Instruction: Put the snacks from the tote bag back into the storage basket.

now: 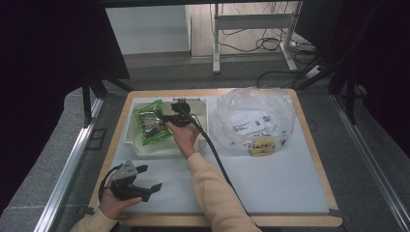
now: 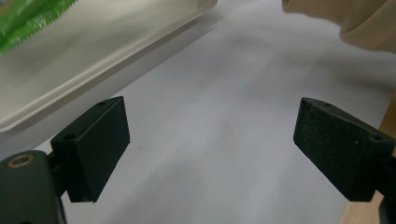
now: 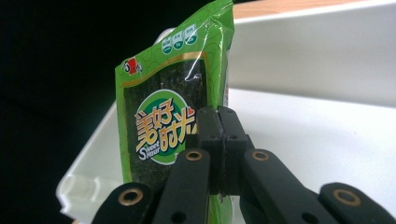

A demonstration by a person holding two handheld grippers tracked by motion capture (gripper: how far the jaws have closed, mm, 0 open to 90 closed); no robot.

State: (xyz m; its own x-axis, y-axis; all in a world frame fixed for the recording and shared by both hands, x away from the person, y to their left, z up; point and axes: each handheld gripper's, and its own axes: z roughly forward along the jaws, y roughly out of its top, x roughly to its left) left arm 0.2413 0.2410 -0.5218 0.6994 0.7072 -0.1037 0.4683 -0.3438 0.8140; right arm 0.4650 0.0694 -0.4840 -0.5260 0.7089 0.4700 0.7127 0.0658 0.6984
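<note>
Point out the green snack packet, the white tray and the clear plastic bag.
green snack packet [image 3: 159, 130], right gripper view, round front logo.
white tray [image 1: 159, 151], high view, near rim.
clear plastic bag [image 1: 251, 108], high view, crinkled top.

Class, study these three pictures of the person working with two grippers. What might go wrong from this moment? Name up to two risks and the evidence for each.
1. The right gripper pinches the green foil snack packet only at one edge, so the packet may slip or swing.
2. The packet hangs over the white plastic tray near its wall, so it could catch on the rim or fall outside.
</note>
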